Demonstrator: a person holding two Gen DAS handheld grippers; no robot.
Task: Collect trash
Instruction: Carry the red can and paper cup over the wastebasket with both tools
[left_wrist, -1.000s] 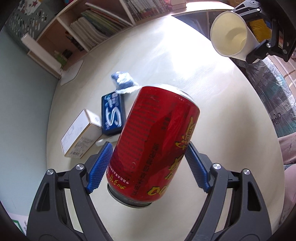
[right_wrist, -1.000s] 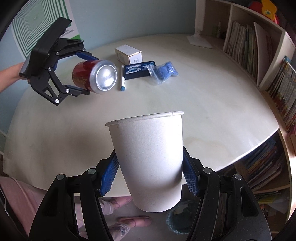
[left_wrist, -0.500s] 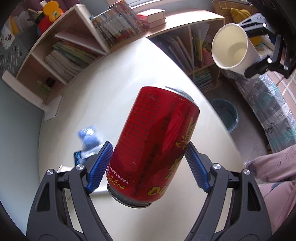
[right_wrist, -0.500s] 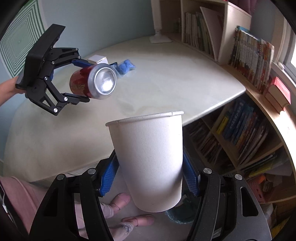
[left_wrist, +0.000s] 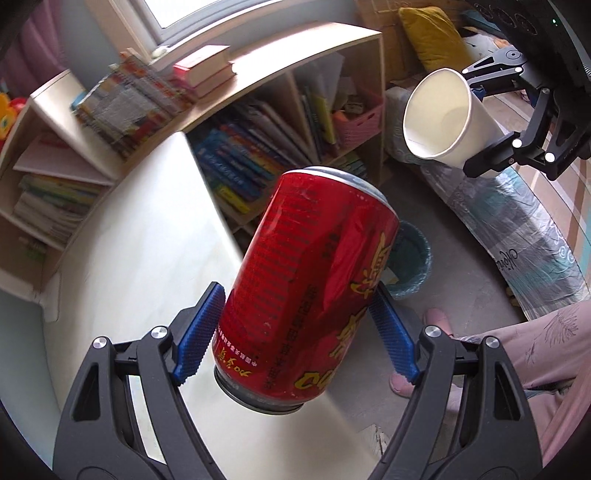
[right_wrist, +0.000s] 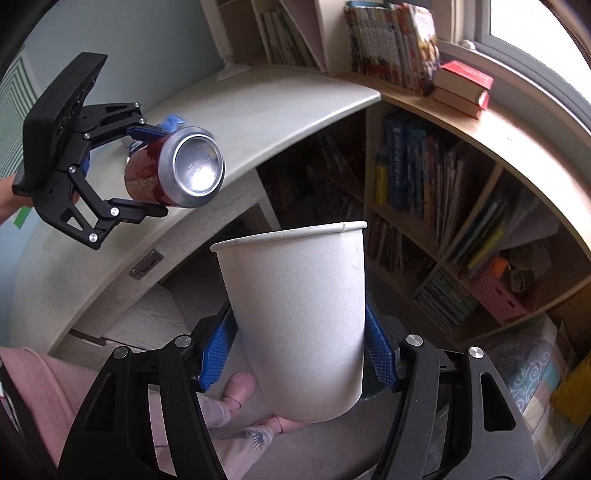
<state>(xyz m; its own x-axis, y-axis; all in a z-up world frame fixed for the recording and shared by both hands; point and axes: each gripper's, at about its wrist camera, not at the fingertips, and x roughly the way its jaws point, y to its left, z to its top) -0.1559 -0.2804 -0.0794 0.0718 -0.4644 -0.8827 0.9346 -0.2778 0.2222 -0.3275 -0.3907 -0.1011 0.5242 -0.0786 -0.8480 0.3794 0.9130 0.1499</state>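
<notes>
My left gripper (left_wrist: 295, 332) is shut on a red drink can (left_wrist: 314, 280) with yellow lettering, held tilted over the table's edge; it also shows in the right wrist view (right_wrist: 177, 170). My right gripper (right_wrist: 299, 354) is shut on a white paper cup (right_wrist: 299, 317), held in the air off the table; the cup also shows in the left wrist view (left_wrist: 443, 118). A teal bin (left_wrist: 412, 258) stands on the floor, partly hidden behind the can. A blue crumpled wrapper (right_wrist: 171, 122) lies on the table behind the left gripper.
The pale round table (left_wrist: 147, 258) ends just beside the can. A low bookshelf (left_wrist: 295, 122) full of books curves around behind the bin. The person's slippered feet (left_wrist: 436, 321) and leg are near the bin. A patterned mattress (left_wrist: 517, 229) lies at right.
Both grippers have swung away from the table toward the floor and bookshelf, carrying the can and cup. The boxes on the table have left view and the bin has come into view.
</notes>
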